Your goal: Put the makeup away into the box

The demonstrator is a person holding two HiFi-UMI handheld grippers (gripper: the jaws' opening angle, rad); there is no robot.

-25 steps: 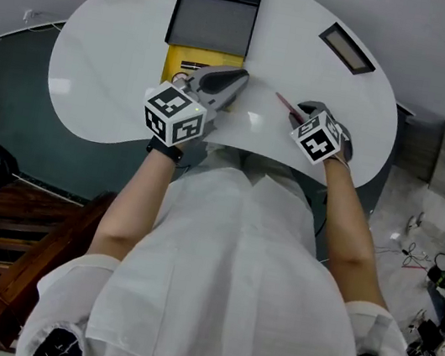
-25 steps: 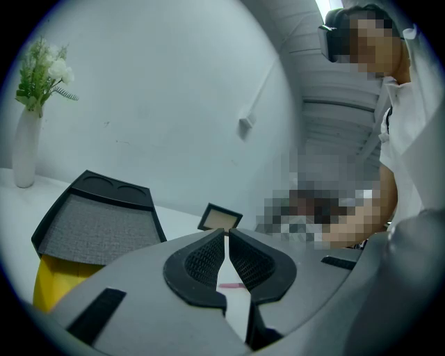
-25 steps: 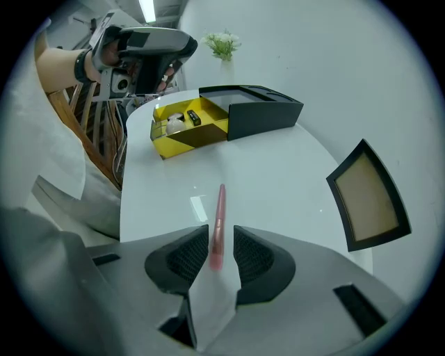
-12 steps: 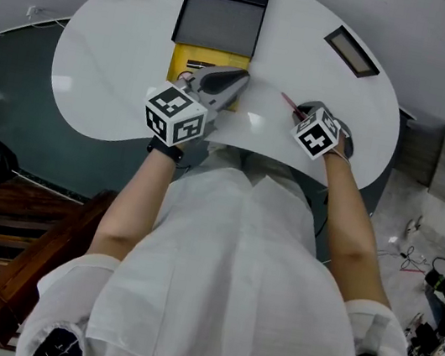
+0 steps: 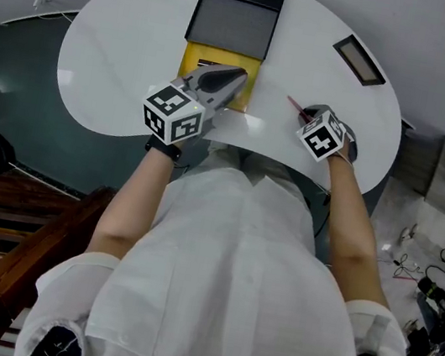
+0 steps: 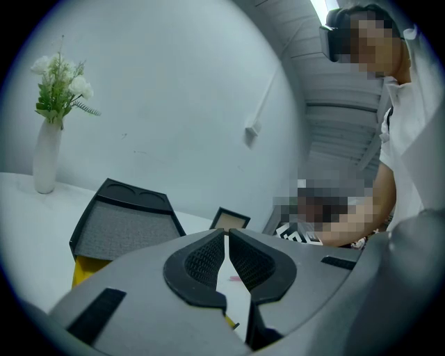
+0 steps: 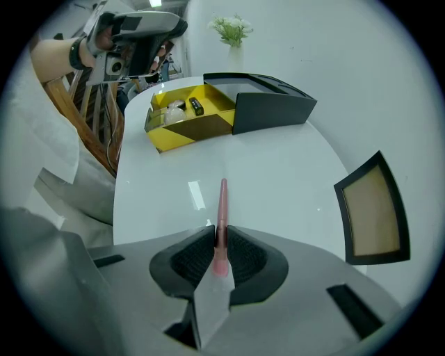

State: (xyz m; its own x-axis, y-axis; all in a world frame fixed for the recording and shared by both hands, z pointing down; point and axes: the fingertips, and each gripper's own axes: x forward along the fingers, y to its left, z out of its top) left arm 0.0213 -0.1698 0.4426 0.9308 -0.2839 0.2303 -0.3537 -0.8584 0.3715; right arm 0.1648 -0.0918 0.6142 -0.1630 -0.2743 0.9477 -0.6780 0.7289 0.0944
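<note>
Slim pink makeup pencil [image 7: 222,201] [image 5: 293,104]: lay near the white rounded tabletop's [image 5: 117,52] front edge, well right of the yellow box [image 5: 194,57] [image 7: 191,128]. It was pinched between the right gripper's [image 7: 221,229] [image 5: 320,130] fingers, which had just been closing on it. The box stood open, black lid [image 5: 237,13] raised behind. Left gripper [image 6: 227,233] [image 5: 223,79]: fingers together, empty, over the box's near edge as a second before. Bare tabletop lay between pencil and box. A black-framed tray [image 5: 360,59] sat near the far right edge.

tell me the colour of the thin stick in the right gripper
Pink; the thin stick shows best in the right gripper view.
</note>
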